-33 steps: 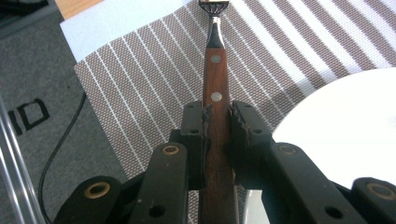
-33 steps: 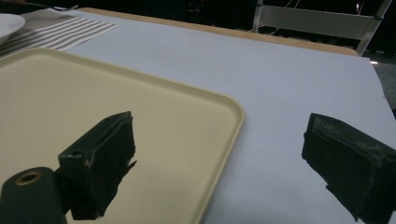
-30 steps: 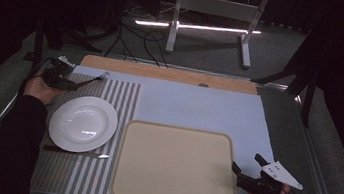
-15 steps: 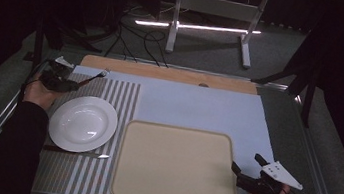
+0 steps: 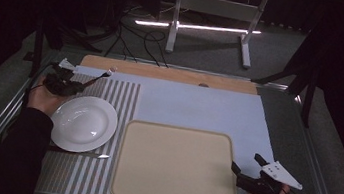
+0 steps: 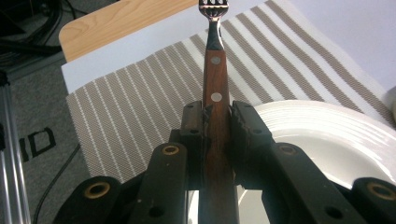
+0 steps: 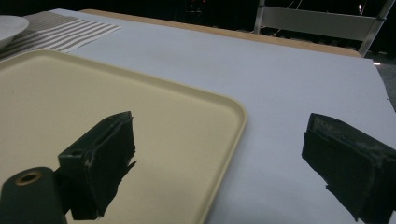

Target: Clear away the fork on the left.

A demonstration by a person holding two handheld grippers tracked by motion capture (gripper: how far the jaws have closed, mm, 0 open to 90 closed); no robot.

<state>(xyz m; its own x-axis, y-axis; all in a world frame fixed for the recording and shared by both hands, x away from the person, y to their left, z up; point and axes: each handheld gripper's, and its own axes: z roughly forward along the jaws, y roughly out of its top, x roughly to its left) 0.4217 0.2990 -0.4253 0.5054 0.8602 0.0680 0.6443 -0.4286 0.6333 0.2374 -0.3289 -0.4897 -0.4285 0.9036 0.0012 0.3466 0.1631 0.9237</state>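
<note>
While pinched in left tongs [image 6: 215,123], fork [image 6: 214,56] lengthwise, tines away; right tongs [image 7: 224,158] spread

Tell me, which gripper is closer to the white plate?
Left. The left gripper, clamped on a fork, is right beside the white plate at its far-left edge. The right gripper sits across the beige tray, far away.

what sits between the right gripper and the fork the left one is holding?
High view: the beige tray and white plate lie between the right gripper and the fork, which is clamped in the left gripper above the striped placemat.
</note>
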